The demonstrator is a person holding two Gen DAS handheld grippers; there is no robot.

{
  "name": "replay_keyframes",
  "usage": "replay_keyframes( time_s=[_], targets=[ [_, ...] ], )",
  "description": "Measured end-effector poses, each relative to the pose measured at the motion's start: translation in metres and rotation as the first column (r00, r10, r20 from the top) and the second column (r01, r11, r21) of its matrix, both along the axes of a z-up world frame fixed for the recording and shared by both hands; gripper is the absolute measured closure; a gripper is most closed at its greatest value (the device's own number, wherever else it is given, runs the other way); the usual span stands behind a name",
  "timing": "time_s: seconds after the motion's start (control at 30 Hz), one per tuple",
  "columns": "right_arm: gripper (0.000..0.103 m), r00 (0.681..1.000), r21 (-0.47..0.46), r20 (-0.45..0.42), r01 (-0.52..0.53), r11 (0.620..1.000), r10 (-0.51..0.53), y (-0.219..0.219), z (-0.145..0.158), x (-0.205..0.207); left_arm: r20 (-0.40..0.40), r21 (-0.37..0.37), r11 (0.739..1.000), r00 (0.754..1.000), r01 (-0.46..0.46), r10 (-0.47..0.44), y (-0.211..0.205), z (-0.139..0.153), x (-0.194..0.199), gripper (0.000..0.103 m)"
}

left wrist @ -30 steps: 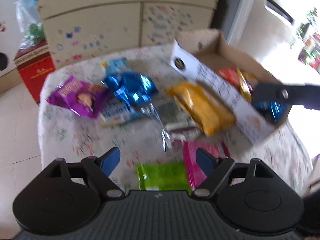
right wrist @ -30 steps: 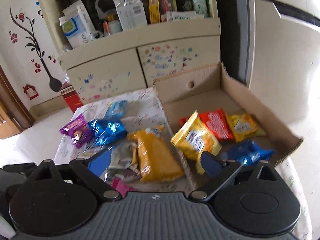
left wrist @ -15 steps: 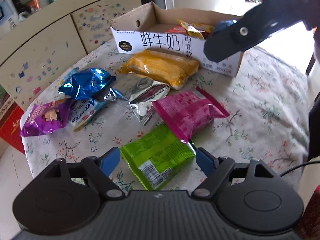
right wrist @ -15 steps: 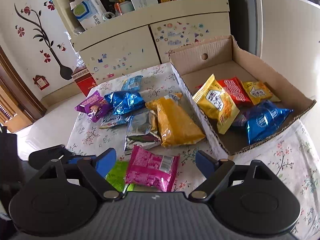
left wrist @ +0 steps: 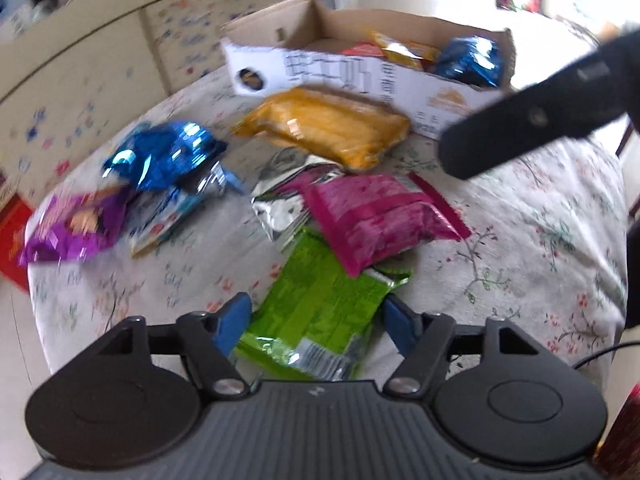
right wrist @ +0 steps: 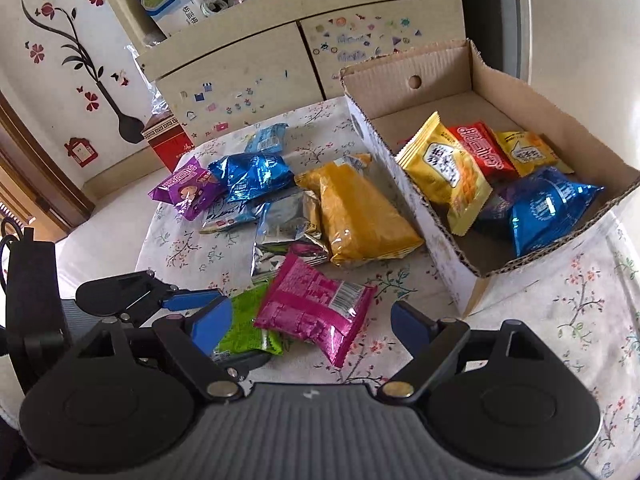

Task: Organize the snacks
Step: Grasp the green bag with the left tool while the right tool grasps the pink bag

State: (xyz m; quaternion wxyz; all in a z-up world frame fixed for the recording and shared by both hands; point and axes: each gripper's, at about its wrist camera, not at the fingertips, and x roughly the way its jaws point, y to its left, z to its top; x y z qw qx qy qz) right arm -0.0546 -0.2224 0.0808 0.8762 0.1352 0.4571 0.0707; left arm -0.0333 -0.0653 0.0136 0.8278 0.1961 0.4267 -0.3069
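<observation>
A green snack packet lies flat on the flowered tablecloth between the closing jaws of my left gripper. The pads stand at its two edges without squeezing it. A pink packet overlaps its far end. My right gripper hovers open over the pink packet, pads apart from it. In the right wrist view the left gripper sits around the green packet. The cardboard box at the right holds yellow, red and blue packets.
An orange packet, a silver one, a blue foil one and a purple one lie on the table behind. One right gripper finger crosses the left wrist view. A cupboard stands beyond the table.
My left gripper has rolled and sunk onto the green packet, and its jaws have narrowed. My right gripper has come down and back toward the pink packet, jaws a little narrower.
</observation>
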Motion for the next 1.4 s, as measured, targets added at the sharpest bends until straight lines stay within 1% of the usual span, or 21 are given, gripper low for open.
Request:
replay_keyframes(
  time_s=[0.03,0.07,0.13,0.2,0.3,0.4,0.5,0.6,0.73,0.8,0.87,0.9,0.93,0.97,1.0,1.07,1.1,1.2,1.27,1.33,1.4],
  targets=[
    [0.012,1.0,0.008,-0.004,-0.003,1.0,0.003,0.001,-0.001,0.001,-0.01,-0.001,0.999,0.999,-0.036,0.036,0.005,0.0,0.001,0.038],
    [0.012,1.0,0.015,-0.008,-0.007,1.0,0.007,0.002,-0.002,0.002,-0.023,-0.003,0.997,0.997,-0.079,0.078,0.011,0.0,0.004,0.039],
    [0.012,1.0,0.023,-0.02,-0.017,1.0,0.017,0.005,-0.005,0.005,-0.062,-0.016,0.984,0.983,-0.176,0.175,0.025,0.0,0.012,0.041],
    [0.012,0.999,0.021,-0.03,-0.024,0.999,0.025,0.008,-0.008,0.008,-0.09,-0.033,0.965,0.962,-0.262,0.258,0.036,0.001,0.017,0.042],
    [0.012,0.998,0.019,-0.046,-0.047,0.999,0.048,0.015,-0.014,0.014,-0.113,-0.03,0.929,0.925,-0.369,0.364,0.048,0.001,0.021,0.042],
    [0.012,0.996,0.002,-0.061,-0.067,0.998,0.067,0.022,-0.02,0.02,-0.109,-0.033,0.913,0.909,-0.407,0.402,0.053,0.001,0.024,0.042],
    [0.012,0.995,-0.02,-0.074,-0.072,0.997,0.07,0.025,-0.027,0.025,-0.102,-0.035,0.904,0.901,-0.426,0.421,0.055,0.001,0.022,0.042],
    [0.012,0.994,-0.056,-0.087,-0.075,0.996,0.07,0.027,-0.033,0.029,-0.1,-0.03,0.908,0.905,-0.419,0.414,0.054,0.001,0.021,0.036],
    [0.012,0.991,-0.109,-0.115,-0.086,0.99,0.073,0.031,-0.045,0.033,-0.09,-0.005,0.923,0.919,-0.385,0.383,0.044,-0.003,0.023,0.023],
    [0.012,0.99,-0.141,-0.122,-0.088,0.986,0.071,0.033,-0.049,0.035,-0.083,0.005,0.929,0.926,-0.37,0.369,0.041,-0.004,0.022,0.018],
    [0.012,0.99,-0.17,-0.121,-0.092,0.981,0.072,0.035,-0.053,0.035,-0.081,0.012,0.93,0.926,-0.368,0.368,0.04,-0.005,0.022,0.011],
    [0.012,0.99,-0.179,-0.118,-0.095,0.979,0.074,0.035,-0.053,0.035,-0.081,0.018,0.928,0.924,-0.373,0.373,0.04,-0.006,0.023,0.009],
    [0.012,0.991,-0.179,-0.114,-0.095,0.979,0.075,0.035,-0.053,0.034,-0.084,0.026,0.922,0.918,-0.386,0.387,0.041,-0.008,0.024,0.001],
    [0.013,0.991,-0.18,-0.114,-0.092,0.979,0.072,0.034,-0.054,0.035,-0.109,0.025,0.914,0.908,-0.405,0.406,0.045,-0.01,0.027,0.0],
    [0.013,0.991,-0.19,-0.116,-0.092,0.978,0.07,0.034,-0.054,0.035,-0.129,0.007,0.906,0.898,-0.423,0.42,0.049,-0.01,0.029,0.001],
    [0.014,0.991,-0.22,-0.112,-0.096,0.971,0.072,0.035,-0.055,0.036,-0.118,0.02,0.912,0.905,-0.41,0.409,0.047,-0.01,0.027,0.0],
    [0.014,0.991,-0.219,-0.111,-0.096,0.971,0.073,0.035,-0.054,0.037,-0.12,0.015,0.909,0.902,-0.417,0.415,0.048,-0.01,0.027,0.0],
    [0.014,0.993,-0.188,-0.102,-0.076,0.979,0.057,0.03,-0.053,0.037,-0.117,0.009,0.909,0.902,-0.417,0.415,0.048,-0.01,0.026,0.0],
    [0.007,0.994,-0.169,-0.097,-0.074,0.983,0.058,0.027,-0.054,0.039,-0.116,0.007,0.909,0.902,-0.418,0.416,0.049,-0.01,0.026,0.0],
    [0.006,0.994,-0.172,-0.087,-0.077,0.982,0.063,0.028,-0.056,0.039,-0.113,0.004,0.909,0.903,-0.417,0.415,0.049,-0.01,0.025,0.0],
    [0.006,0.995,-0.2,-0.076,-0.079,0.977,0.065,0.032,-0.057,0.038,-0.11,0.003,0.909,0.903,-0.417,0.414,0.05,-0.01,0.025,0.0]
  ],
)
